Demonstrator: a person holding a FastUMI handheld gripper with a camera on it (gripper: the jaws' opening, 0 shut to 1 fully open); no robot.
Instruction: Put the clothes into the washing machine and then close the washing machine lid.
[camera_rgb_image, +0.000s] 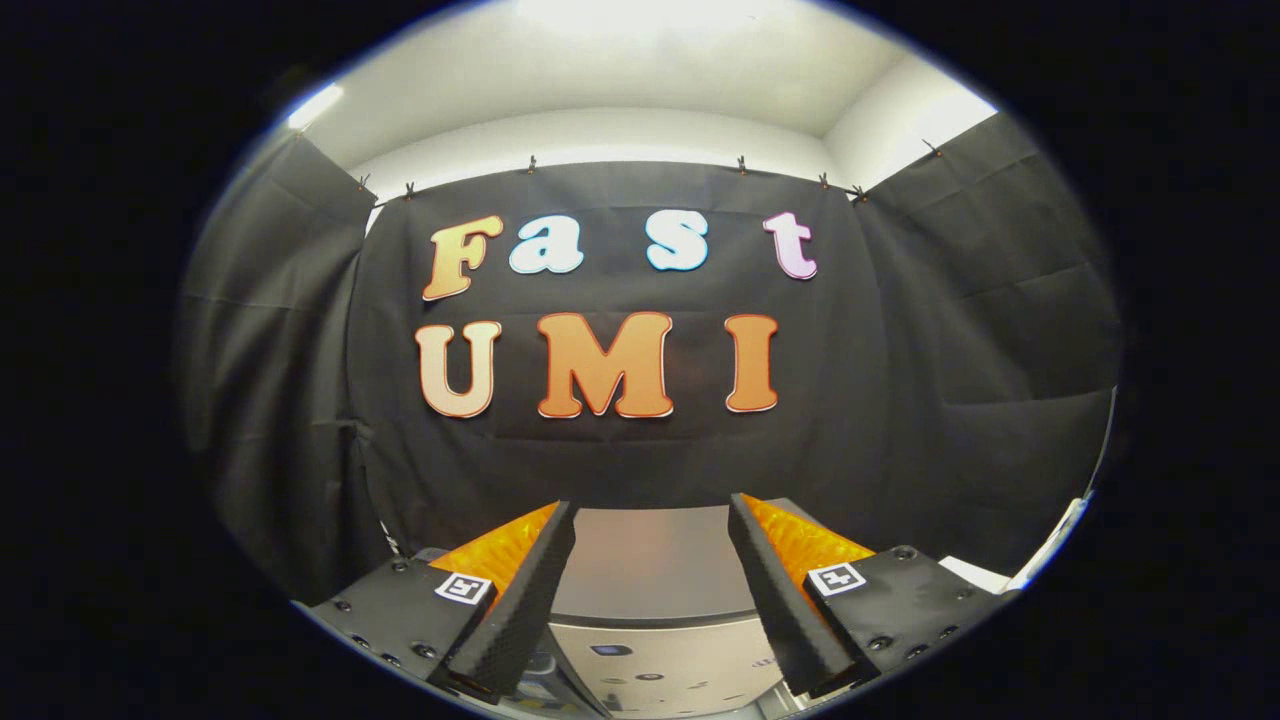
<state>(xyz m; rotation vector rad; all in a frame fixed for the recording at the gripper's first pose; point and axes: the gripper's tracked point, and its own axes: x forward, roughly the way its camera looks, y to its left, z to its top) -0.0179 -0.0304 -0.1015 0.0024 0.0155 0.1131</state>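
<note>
Basically the gripper (651, 512) was held level, looking across the top of the washing machine (650, 565) at the booth's black cloth wall (620, 460)

Jaws stood wide apart with nothing between them. Both fingers (535, 575) were free, touching neither the machine nor any cloth. So: open, holding nothing

Washing machine sat at 6 o'clock from the gripper's centre line, directly below and just ahead of the fingertips. Its flat grey top surface showed in the gap between the two fingers and ran back to the foot of the cloth wall at 12 o'clock. Lower down, nearer the camera, the machine's pale control panel (655, 675) was visible between the finger bases, with a small dark display and a row of small round buttons. Couldn't tell from this angle whether that flat grey surface was the lid itself, or whether the lid was up or down

Clothes: couldn't locate them from this angle

A pale strip of something (1050, 545) showed at about 4 o'clock, beyond the right finger, against the right-hand cloth panel; too little visible to say what it was

White ceiling (640, 80) sat above the cloth at 12 o'clock, with a bright light at the top
</note>
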